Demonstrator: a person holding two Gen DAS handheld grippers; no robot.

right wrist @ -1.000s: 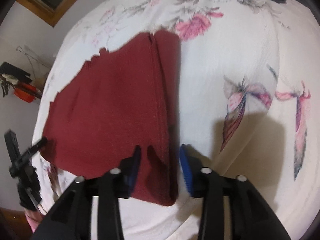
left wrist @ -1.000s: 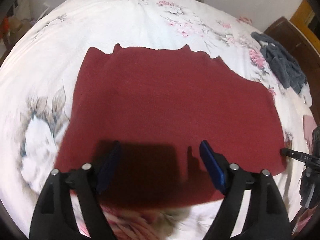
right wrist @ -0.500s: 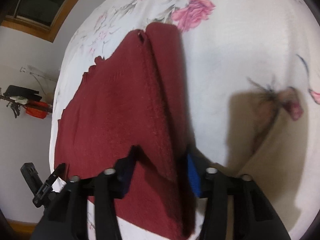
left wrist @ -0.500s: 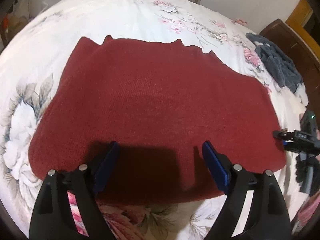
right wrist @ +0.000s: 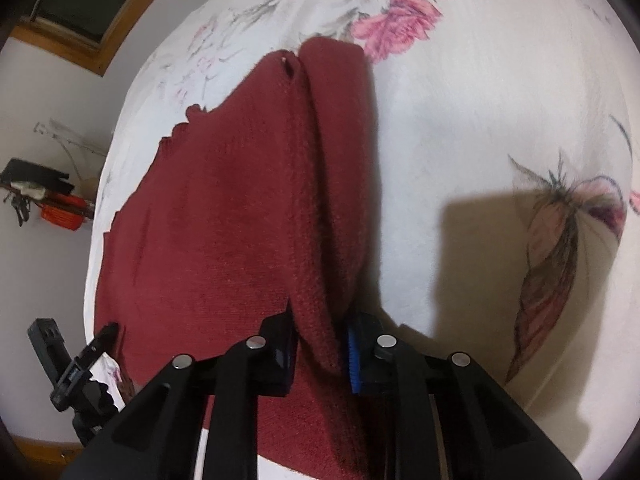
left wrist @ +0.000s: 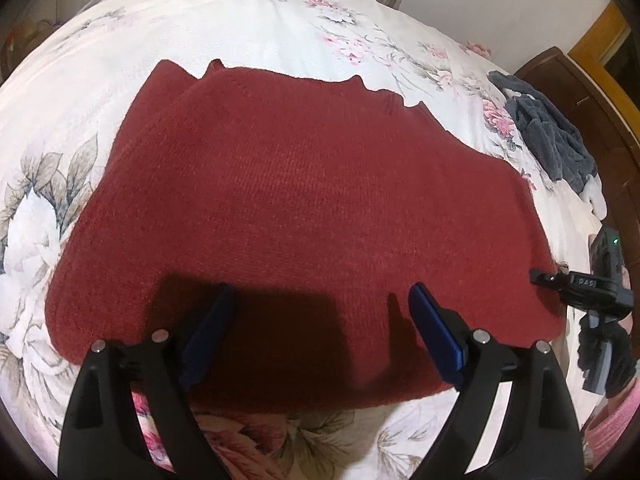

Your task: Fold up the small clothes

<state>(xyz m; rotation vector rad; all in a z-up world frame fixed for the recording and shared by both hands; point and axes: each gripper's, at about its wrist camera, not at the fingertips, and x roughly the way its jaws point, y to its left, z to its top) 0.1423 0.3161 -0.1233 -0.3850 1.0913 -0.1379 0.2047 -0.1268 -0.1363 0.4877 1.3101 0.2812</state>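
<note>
Red knit garment [left wrist: 304, 208] lies flat mid-bed on the floral bedspread [left wrist: 248, 28]. From my left wrist I see the left gripper [left wrist: 320, 320] spread wide above its near hem, holding nothing; grey clothes [left wrist: 548, 136] sit at the bed's far right edge. My right wrist shows the right gripper [right wrist: 320, 340] pinching the garment's raised folded edge, bare bedspread alongside.

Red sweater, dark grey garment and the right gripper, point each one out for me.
red sweater [left wrist: 304, 208]: left wrist view, middle of its flat top layer.
dark grey garment [left wrist: 548, 136]: left wrist view, centre of the heap.
right gripper [right wrist: 320, 350]: right wrist view, between its fingertips, on the pinched fold.
</note>
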